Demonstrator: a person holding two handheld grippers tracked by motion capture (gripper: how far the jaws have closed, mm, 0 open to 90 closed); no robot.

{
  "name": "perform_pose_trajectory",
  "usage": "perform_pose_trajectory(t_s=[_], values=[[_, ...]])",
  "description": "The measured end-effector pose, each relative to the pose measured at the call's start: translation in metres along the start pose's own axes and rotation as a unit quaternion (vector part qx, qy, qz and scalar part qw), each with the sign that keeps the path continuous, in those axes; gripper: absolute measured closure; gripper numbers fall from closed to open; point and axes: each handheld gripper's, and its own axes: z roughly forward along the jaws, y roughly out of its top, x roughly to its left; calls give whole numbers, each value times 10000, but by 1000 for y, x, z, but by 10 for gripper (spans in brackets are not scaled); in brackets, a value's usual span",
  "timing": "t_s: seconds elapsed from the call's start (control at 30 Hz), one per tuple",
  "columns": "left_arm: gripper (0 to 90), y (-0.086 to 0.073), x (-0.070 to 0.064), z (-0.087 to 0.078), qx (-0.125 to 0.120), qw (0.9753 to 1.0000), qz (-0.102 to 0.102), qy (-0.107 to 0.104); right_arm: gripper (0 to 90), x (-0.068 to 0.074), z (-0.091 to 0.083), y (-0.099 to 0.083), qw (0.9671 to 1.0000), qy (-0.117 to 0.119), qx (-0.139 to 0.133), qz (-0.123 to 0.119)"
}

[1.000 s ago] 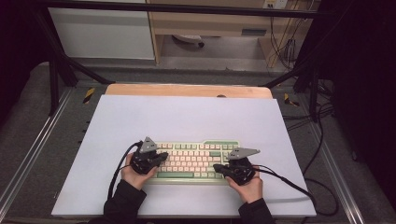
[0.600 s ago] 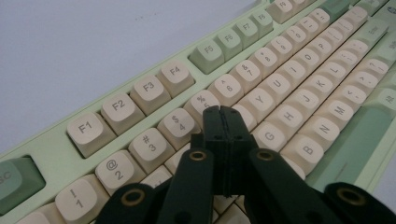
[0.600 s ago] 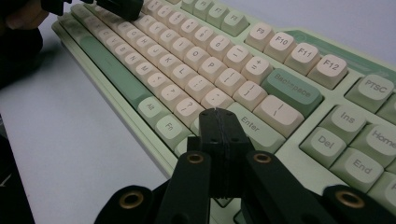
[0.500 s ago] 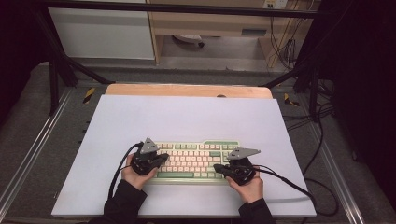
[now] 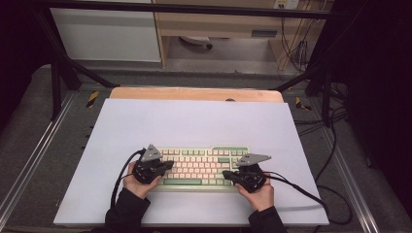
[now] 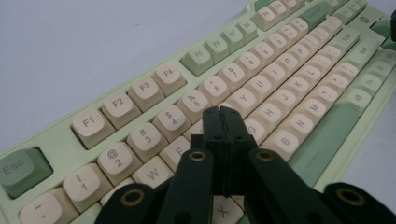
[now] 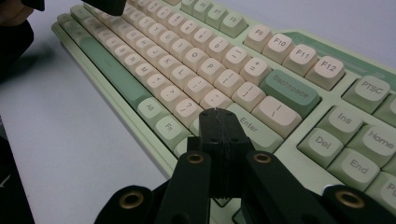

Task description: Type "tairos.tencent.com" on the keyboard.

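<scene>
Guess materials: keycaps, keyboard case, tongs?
Keycaps: likely matte plastic, cream and green, with printed legends and soft sheen.
Case: pale green moulded plastic, smooth.
Left tongs and right tongs: black, matte, probably plastic, with brass-coloured rings at the pivots.

The keyboard (image 6: 280,88) looks all plastic: matt cream and green keycaps, smooth pale green case with a slight sheen. Both grippers, left (image 6: 223,126) and right (image 7: 219,128), are matt black plastic with brassy metal rivets. The table top (image 5: 194,124) is a smooth matt white sheet over wood (image 5: 194,93), upper middle of the high view.
</scene>
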Motion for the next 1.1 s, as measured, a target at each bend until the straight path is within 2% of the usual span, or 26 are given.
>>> perform_pose_trajectory(t_s=[0.63,1.1], values=[[900,-14,4,-24,-88,10000,-33,10,900,0,-2,3,9999,4,-74,70],[900,-25,11,-39,-119,9999,-83,52,900,7,7,14,10000,-4,-63,26]])
